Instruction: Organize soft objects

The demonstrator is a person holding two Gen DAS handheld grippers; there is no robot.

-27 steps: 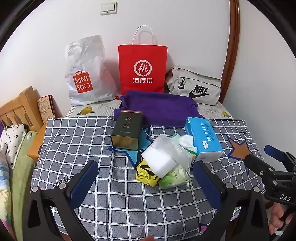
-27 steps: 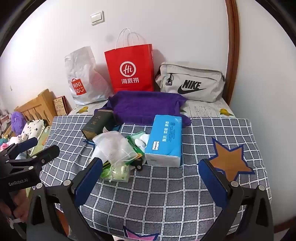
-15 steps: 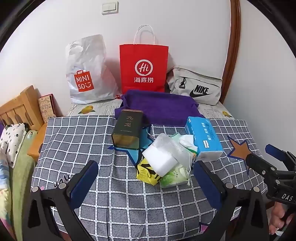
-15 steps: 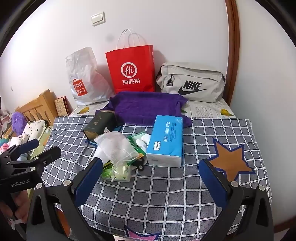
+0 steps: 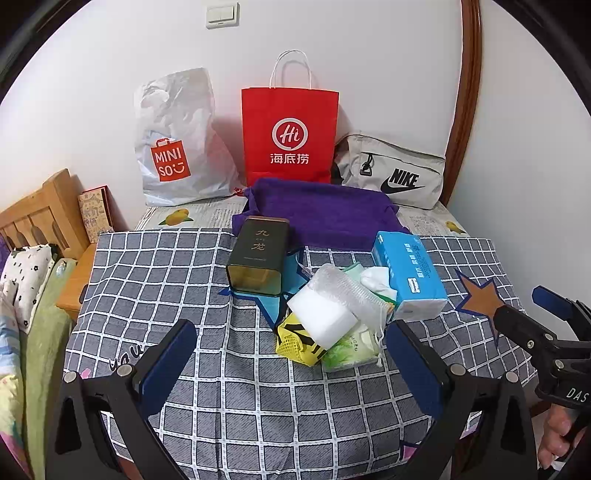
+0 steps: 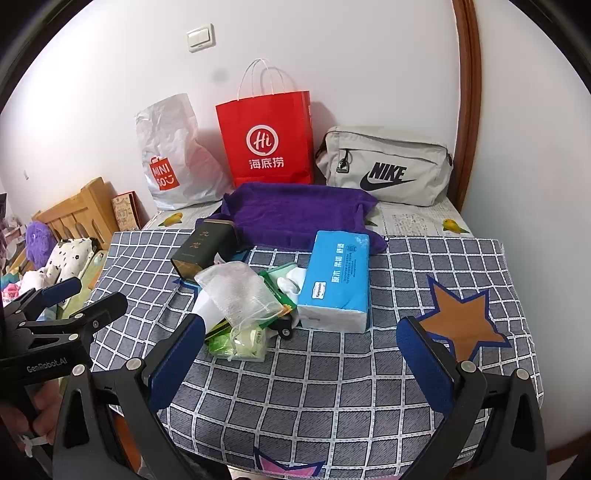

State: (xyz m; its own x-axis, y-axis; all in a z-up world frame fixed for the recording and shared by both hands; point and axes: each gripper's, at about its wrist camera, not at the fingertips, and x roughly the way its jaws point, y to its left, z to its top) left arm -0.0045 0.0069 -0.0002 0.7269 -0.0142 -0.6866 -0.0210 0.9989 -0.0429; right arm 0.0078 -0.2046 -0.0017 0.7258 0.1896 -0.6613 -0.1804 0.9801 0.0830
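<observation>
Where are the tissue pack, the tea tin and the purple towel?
tissue pack (image 6: pixel 338 275), right wrist view, blue top face.
tea tin (image 5: pixel 260 243), left wrist view, dark lettered face.
purple towel (image 6: pixel 299 212), right wrist view, middle.

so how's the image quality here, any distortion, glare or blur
Left wrist view: strong fisheye bending, black corners, the wooden door frame bows; the red paper bag casts a soft shadow on the wall; no glare. Right wrist view: same curvature, print on the blue tissue pack stays sharp.

This is a home bedroom. Left of the left gripper stand a wooden headboard and heaped bedding. Ahead of it, shopping bags lean on a white wall under a light switch.
</observation>
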